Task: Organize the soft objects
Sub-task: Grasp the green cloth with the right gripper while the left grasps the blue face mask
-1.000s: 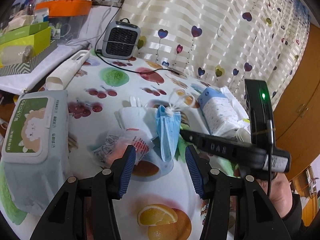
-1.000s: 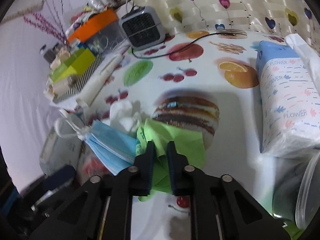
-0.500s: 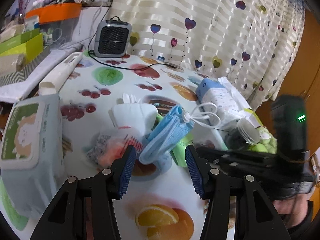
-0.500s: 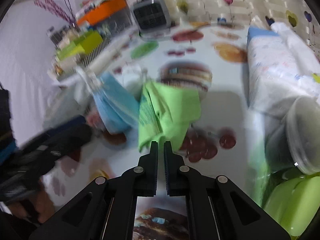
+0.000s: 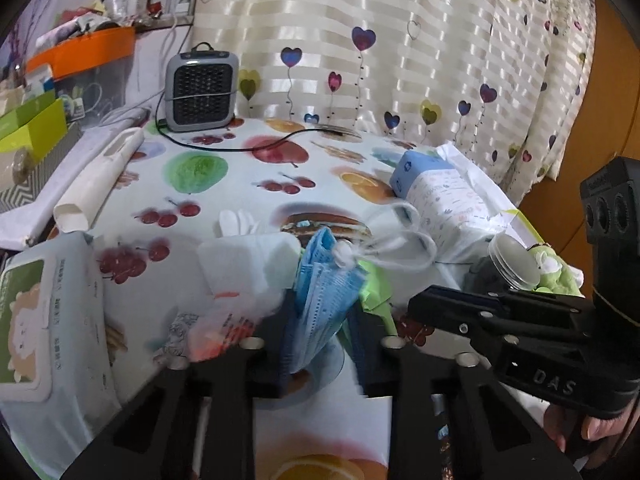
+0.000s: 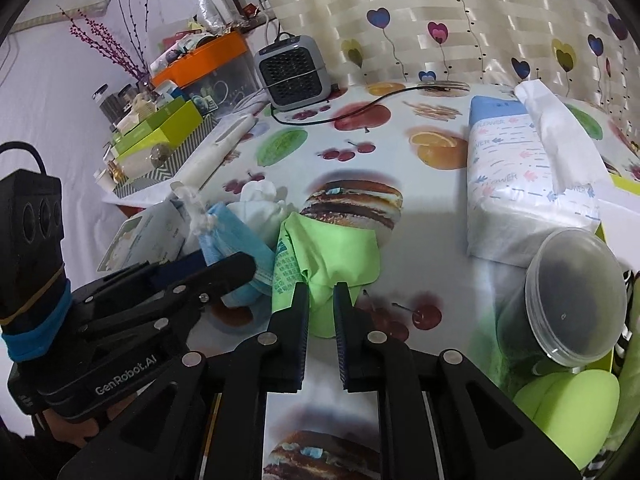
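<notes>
Pleated blue face masks point(image 5: 320, 304), papery and bundled with white ear loops, sit pinched in the left hand-held gripper point(image 5: 318, 344), whose jaws have just been closing on them. Beside the masks, the right hand-held gripper point(image 6: 320, 320) clamps a crumpled green cloth point(image 6: 332, 256) on the fruit-print worktop point(image 6: 432, 224). White gloves point(image 5: 248, 248) lie half hidden behind the masks; a soft tissue pack point(image 6: 520, 184) sits well beyond.
</notes>
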`<state>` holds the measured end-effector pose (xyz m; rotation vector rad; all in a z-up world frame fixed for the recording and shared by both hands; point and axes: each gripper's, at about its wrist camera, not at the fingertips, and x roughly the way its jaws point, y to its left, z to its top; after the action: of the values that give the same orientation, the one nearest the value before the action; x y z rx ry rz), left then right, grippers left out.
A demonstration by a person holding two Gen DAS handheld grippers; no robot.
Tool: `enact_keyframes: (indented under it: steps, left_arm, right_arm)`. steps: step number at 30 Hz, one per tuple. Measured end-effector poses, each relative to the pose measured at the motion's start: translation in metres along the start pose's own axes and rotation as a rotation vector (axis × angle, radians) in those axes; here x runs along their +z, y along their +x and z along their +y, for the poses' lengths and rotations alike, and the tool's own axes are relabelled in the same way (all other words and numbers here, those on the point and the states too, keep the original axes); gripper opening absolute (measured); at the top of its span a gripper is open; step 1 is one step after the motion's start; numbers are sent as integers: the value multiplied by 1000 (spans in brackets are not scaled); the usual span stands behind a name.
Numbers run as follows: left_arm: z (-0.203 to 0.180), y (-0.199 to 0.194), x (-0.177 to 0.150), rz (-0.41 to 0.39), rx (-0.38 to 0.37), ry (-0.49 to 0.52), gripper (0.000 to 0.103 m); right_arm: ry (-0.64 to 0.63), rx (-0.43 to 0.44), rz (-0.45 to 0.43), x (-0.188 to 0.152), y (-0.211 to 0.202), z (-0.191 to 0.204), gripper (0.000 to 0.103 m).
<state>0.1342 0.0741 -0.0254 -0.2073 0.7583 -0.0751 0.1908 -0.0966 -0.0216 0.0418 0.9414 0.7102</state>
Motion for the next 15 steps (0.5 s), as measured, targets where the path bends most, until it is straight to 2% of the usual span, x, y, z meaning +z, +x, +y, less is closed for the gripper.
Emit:
enact_keyframes:
  steps: [2,4,6,7,11,15]
  left_arm:
    - [3,-10,-1,-20,-12,-14,17]
    - [4,-19,-2,-37,-22,-25,16]
    - [6,-30,-2,-55,-32,-31,16]
    - [7,-35,-3,-61,-34,-33,16]
    - [13,-48,-5,-76,-29,-57,16]
    - [20,-55,-8,-82,-21,-75,16]
  right_arm:
    - [-11,-2,-3,0,1,1,13]
    - [-33,-4,-6,1,3,5,20]
    - [-55,-2,-10,3,6,9,48]
    - [-62,4,-10,5,8,10,52]
    - [-107,10,8,11,22,20,53]
    - [-143,-38,32,14,40,23,53]
